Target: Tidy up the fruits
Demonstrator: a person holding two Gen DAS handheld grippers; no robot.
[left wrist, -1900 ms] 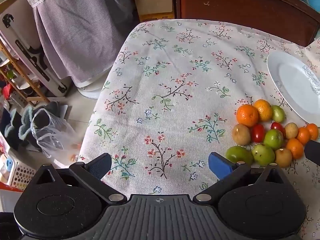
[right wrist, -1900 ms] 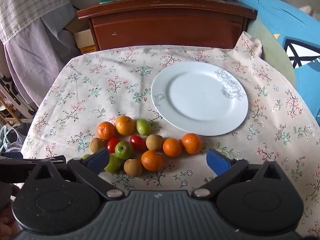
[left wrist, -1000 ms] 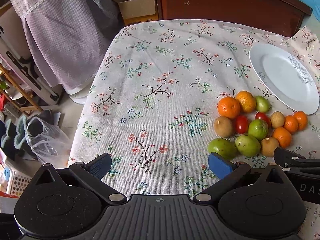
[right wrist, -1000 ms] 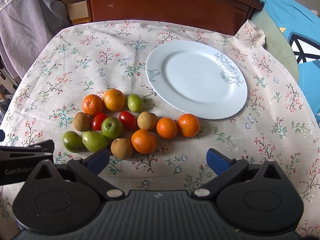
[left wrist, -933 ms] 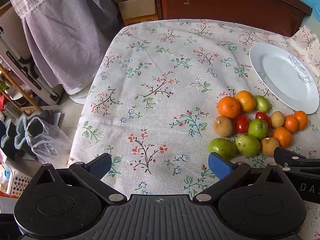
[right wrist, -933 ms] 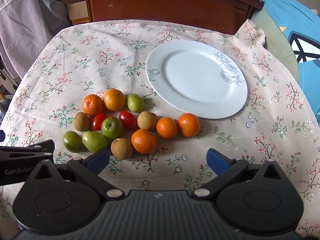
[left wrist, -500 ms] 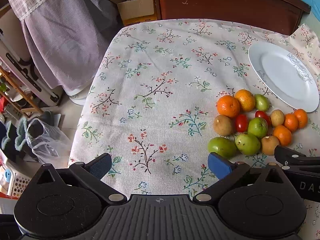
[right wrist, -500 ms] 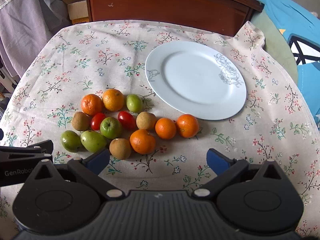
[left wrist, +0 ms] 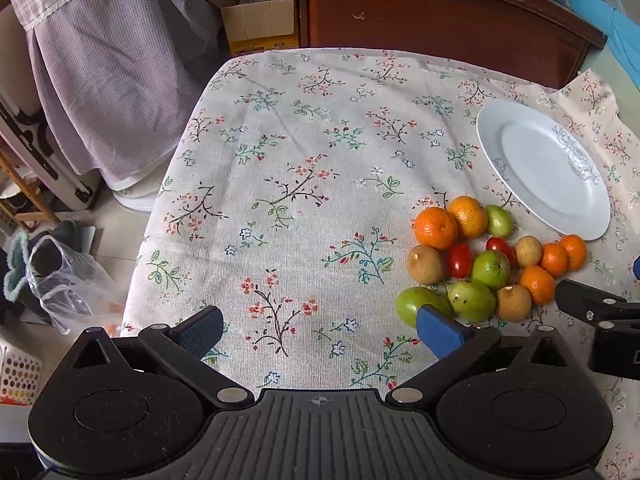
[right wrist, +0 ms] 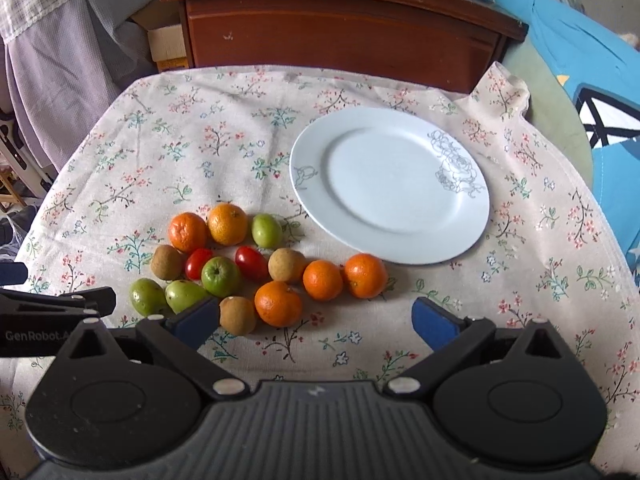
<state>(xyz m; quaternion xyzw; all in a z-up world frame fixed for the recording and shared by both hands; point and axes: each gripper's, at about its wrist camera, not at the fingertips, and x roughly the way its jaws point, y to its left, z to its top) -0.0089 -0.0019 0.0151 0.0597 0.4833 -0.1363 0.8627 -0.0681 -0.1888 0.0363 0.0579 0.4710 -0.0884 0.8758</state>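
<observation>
A cluster of fruit lies on the floral tablecloth: several oranges [right wrist: 278, 303], green fruits [right wrist: 220, 276], brown fruits [right wrist: 237, 315] and two red tomatoes [right wrist: 251, 262]. An empty white plate [right wrist: 390, 183] sits just behind and right of them. My right gripper [right wrist: 316, 322] is open and empty, hovering just in front of the cluster. My left gripper [left wrist: 320, 328] is open and empty, left of the fruit; the cluster [left wrist: 490, 268] and the plate [left wrist: 548, 176] show at its right.
A wooden cabinet [right wrist: 344, 28] stands behind the table. A purple cloth [left wrist: 100, 92] and a cardboard box [left wrist: 260, 24] are at the back left. The table's left edge drops to a cluttered floor with a plastic bag [left wrist: 60, 280]. Blue fabric [right wrist: 592, 80] lies right.
Both grippers first moved forward and lower toward the table, the fruit coming nearer; in the last half second the right one pulled back a little. Both stayed open.
</observation>
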